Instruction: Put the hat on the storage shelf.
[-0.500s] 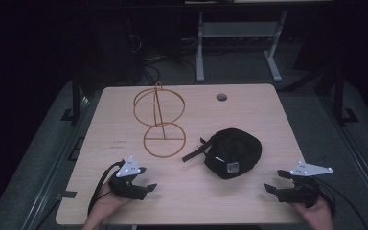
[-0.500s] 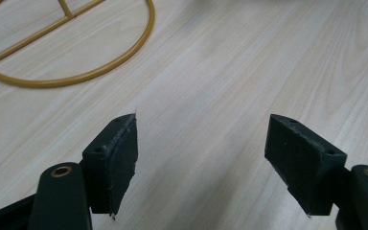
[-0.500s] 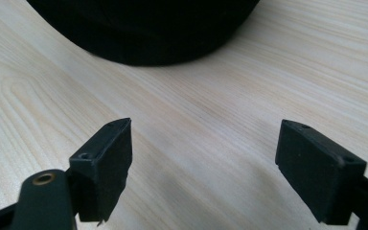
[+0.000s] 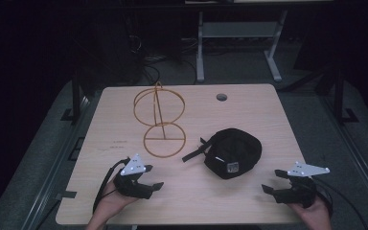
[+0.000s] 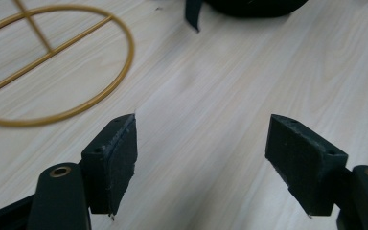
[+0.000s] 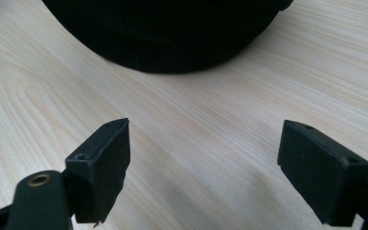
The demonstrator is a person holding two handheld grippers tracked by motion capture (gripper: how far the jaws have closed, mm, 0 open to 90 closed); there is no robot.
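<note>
Two grippers hover low over the near edge of the wooden table, jaws spread wide and empty. The left gripper faces the gold wire stand; the right gripper faces the black cap lying mid-table, untouched. Nothing is grasped yet. The cap's small label is unreadable.

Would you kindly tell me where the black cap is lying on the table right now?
In the high view the black cap lies right of centre on the table, just right of the gold wire stand and ahead of the right gripper.
</note>
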